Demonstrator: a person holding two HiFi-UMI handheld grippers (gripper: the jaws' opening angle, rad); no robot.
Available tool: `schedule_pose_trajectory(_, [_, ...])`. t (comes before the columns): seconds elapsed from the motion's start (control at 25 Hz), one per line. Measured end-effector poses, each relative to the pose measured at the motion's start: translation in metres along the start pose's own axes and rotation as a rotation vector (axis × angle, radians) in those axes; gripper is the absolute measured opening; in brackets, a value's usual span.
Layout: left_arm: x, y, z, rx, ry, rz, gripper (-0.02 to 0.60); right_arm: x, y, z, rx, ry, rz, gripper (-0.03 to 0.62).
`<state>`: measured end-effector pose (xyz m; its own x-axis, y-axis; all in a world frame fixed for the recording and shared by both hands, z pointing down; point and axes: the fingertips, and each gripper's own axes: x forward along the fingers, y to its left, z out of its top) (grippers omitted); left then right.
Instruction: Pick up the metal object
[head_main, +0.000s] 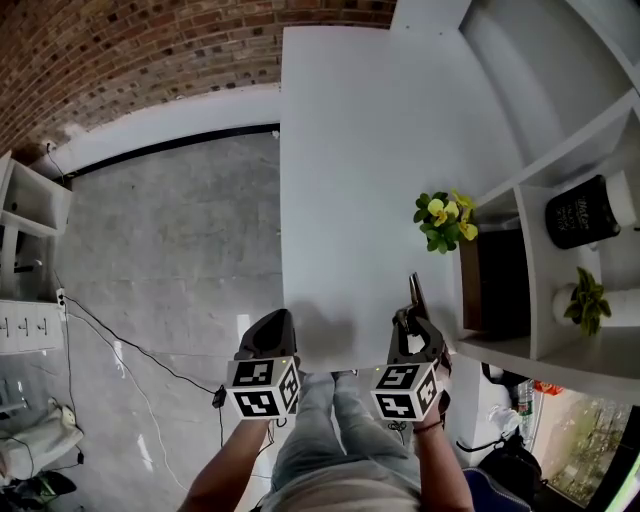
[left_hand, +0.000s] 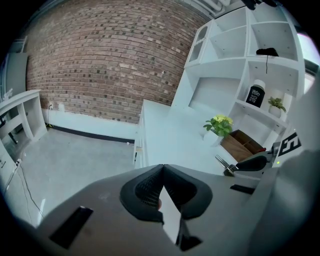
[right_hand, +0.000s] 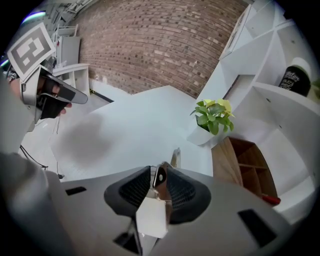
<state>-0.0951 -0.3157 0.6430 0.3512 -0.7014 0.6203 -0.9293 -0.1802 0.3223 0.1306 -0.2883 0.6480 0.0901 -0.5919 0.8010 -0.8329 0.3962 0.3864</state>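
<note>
Your right gripper (right_hand: 159, 172) is clamped on the metal object (right_hand: 175, 156), its long axis pointing straight ahead (left gripper (left_hand: 162, 170) pinched closed, empty).

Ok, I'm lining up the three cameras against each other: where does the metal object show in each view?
Head view: lower right, the metal object pokes forward from the right gripper.
Left gripper view: right of middle, sticking out of that gripper.
Right gripper view: bottom centre, clamped between the jaws, tip pointing away.
Shared landmark: the yellow-flowered plant, just beyond its tip.
</note>
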Motion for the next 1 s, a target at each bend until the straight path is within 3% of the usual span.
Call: schedule_pose_trajectory(1.0, [0.001,0.001,0.008,-0.001,-0.005,-0.014,0.011,-0.003,-0.017,-0.003,0.038,0.039,-0.085,0.046])
